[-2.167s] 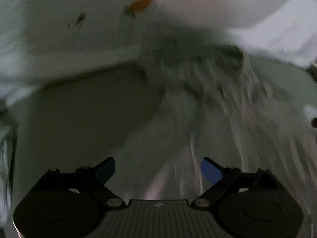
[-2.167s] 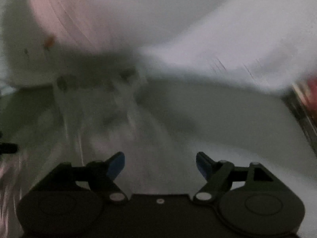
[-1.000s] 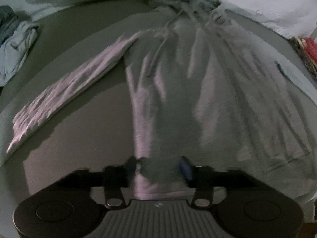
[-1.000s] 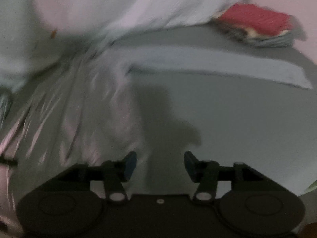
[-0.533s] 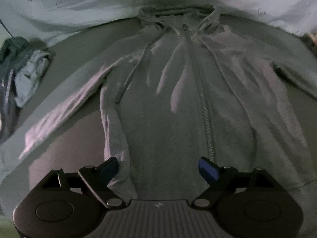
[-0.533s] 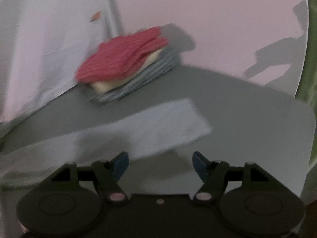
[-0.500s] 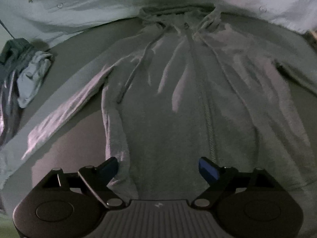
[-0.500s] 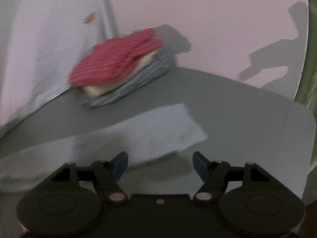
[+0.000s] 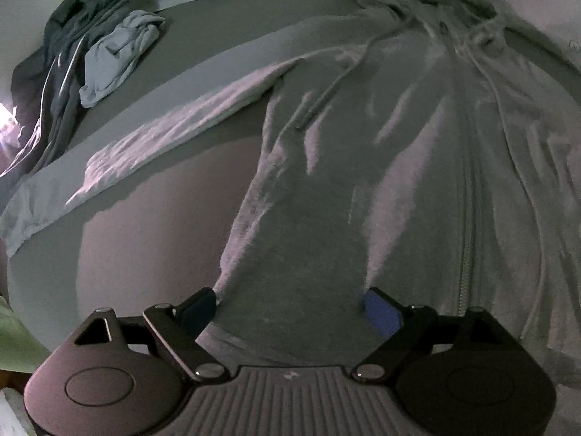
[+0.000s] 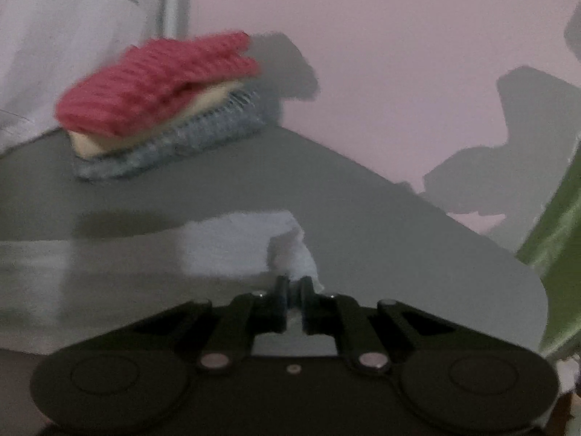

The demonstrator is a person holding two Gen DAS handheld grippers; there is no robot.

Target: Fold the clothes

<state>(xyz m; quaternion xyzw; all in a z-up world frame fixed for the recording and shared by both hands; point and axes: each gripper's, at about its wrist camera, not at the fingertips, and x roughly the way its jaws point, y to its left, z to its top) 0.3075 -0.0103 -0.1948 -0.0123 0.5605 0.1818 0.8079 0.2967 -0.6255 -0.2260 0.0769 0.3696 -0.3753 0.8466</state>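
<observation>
A grey zip hoodie [image 9: 363, 167] lies spread face up on the grey bed, hood far, with its left sleeve [image 9: 152, 141] stretched out to the left. My left gripper [image 9: 290, 307] is open and empty, low over the hoodie's bottom hem at its left side. In the right wrist view my right gripper [image 10: 292, 292] is shut on the cuff end of the hoodie's other sleeve [image 10: 247, 243], which lies pale across the bed.
A heap of dark and light blue clothes [image 9: 83, 51] lies at the far left. A folded stack with a red knit on top [image 10: 159, 98] sits at the back by the pink wall. A green cloth [image 10: 555, 239] hangs at the bed's right edge.
My right gripper has closed on the sleeve cuff; it was open half a second ago. My left gripper has shifted left along the hem and stays open.
</observation>
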